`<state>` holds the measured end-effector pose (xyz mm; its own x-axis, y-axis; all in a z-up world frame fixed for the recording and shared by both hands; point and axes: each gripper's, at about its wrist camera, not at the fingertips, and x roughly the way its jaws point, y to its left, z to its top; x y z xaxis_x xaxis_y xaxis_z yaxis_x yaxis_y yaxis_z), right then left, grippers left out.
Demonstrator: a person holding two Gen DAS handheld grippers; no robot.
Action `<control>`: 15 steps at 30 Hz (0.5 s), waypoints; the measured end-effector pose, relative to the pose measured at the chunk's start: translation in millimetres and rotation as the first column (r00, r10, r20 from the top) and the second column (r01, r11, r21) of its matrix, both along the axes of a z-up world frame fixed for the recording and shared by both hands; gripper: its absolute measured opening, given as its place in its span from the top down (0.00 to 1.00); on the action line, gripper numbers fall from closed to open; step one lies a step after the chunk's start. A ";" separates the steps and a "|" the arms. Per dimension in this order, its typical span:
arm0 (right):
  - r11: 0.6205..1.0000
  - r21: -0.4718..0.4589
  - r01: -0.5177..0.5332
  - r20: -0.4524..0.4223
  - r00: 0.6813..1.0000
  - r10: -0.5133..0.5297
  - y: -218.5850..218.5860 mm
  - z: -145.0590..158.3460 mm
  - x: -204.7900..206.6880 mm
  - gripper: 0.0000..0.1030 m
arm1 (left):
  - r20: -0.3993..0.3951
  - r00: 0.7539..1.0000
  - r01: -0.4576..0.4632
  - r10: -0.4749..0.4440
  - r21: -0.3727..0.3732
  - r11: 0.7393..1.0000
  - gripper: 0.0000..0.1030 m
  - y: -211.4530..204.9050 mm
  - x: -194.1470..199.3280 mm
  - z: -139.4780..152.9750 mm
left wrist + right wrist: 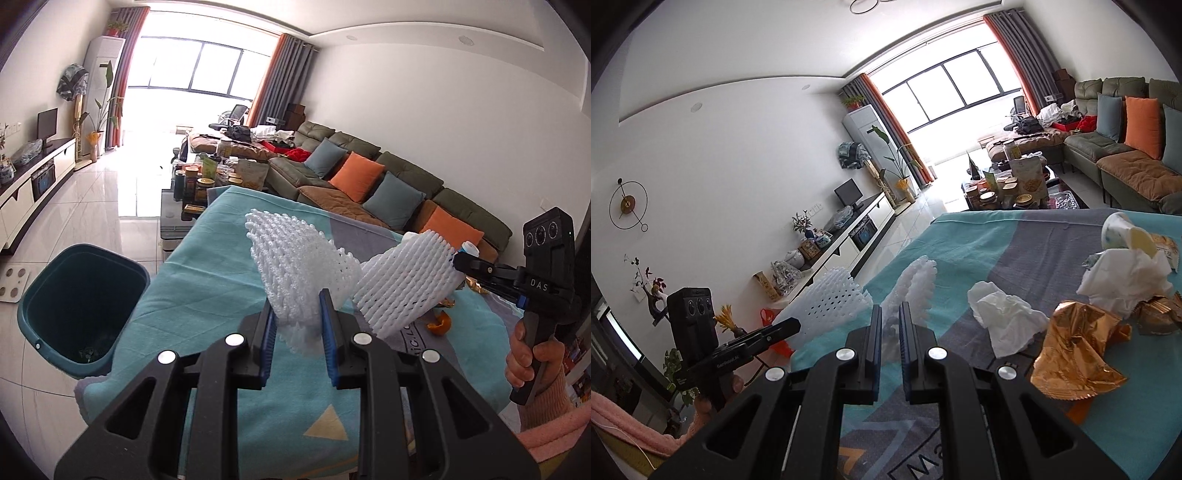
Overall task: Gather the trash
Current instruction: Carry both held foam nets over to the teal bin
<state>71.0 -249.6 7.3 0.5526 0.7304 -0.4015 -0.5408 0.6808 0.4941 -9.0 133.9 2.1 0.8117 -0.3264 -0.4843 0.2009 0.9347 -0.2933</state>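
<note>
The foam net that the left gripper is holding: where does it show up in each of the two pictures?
Left wrist view: the foam net stands centre frame, pinched in the left gripper.
Right wrist view: the same net is at lower left of centre, past the left gripper's black tip.
Shared landmark: the orange cushion on the sofa.

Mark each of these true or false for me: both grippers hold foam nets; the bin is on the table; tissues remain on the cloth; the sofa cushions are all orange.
1. The left gripper and right gripper each clamp a white foam fruit net. True.
2. The dark green plastic bin stands on the table. False: it stands on the tiled floor beside it.
3. Crumpled white tissues lie on the teal and grey tablecloth. True.
4. All sofa cushions are orange. False: some are blue-grey.
</note>
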 end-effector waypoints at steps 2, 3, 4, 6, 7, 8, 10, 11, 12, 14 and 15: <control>1.000 -0.001 -0.019 -0.004 1.000 0.019 8.9 -0.1 4.6 0.92 | 0.002 1.000 -0.027 0.027 -0.002 1.000 0.78 9.0 -1.4 0.8; 1.000 -0.001 -0.028 -0.006 1.000 0.028 12.9 0.4 8.4 0.92 | 0.003 0.999 -0.041 0.041 0.000 0.999 0.78 13.4 -3.0 1.1; 0.999 -0.001 -0.037 -0.005 0.999 0.037 17.6 1.0 10.8 0.92 | 0.003 0.998 -0.056 0.056 0.001 0.998 0.78 18.1 -3.9 1.6; 0.998 -0.001 -0.055 -0.002 0.998 0.055 28.2 2.1 15.4 0.92 | 0.005 0.996 -0.089 0.089 0.003 0.996 0.78 28.4 -5.1 2.3; 0.998 -0.002 -0.065 -0.001 0.998 0.065 33.4 2.7 17.5 0.92 | 0.005 0.995 -0.104 0.104 0.002 0.995 0.78 34.4 -5.8 2.5; 0.997 -0.004 -0.075 0.001 0.997 0.075 38.6 3.2 19.1 0.92 | 0.006 0.993 -0.119 0.119 -0.001 0.993 0.78 41.1 -5.2 2.2; 0.996 -0.008 -0.094 0.002 0.996 0.094 50.1 3.8 23.9 0.92 | 0.008 0.989 -0.147 0.147 -0.002 0.989 0.78 53.0 -5.8 2.9; 0.995 -0.011 -0.104 0.003 0.995 0.104 54.7 3.7 26.4 0.92 | 0.008 0.987 -0.161 0.161 0.000 0.987 0.78 57.9 -6.3 3.3; 0.993 -0.013 -0.114 0.003 0.993 0.114 60.4 3.6 28.4 0.92 | 0.007 0.985 -0.174 0.174 0.002 0.985 0.78 61.7 -6.2 4.0; 0.991 -0.016 -0.133 0.004 0.991 0.133 70.1 2.9 32.1 0.92 | 0.006 0.980 -0.199 0.199 0.005 0.980 0.78 70.4 -7.1 4.1; 0.990 -0.017 -0.142 0.004 0.990 0.142 75.8 3.2 34.3 0.92 | 0.005 0.978 -0.209 0.209 0.004 0.978 0.78 76.6 -7.5 3.2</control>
<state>105.3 -173.7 10.5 0.4463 0.7946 -0.4115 -0.6350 0.6053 0.4801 -16.6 210.5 5.3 0.8637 -0.1474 -0.4819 0.0024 0.9575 -0.2885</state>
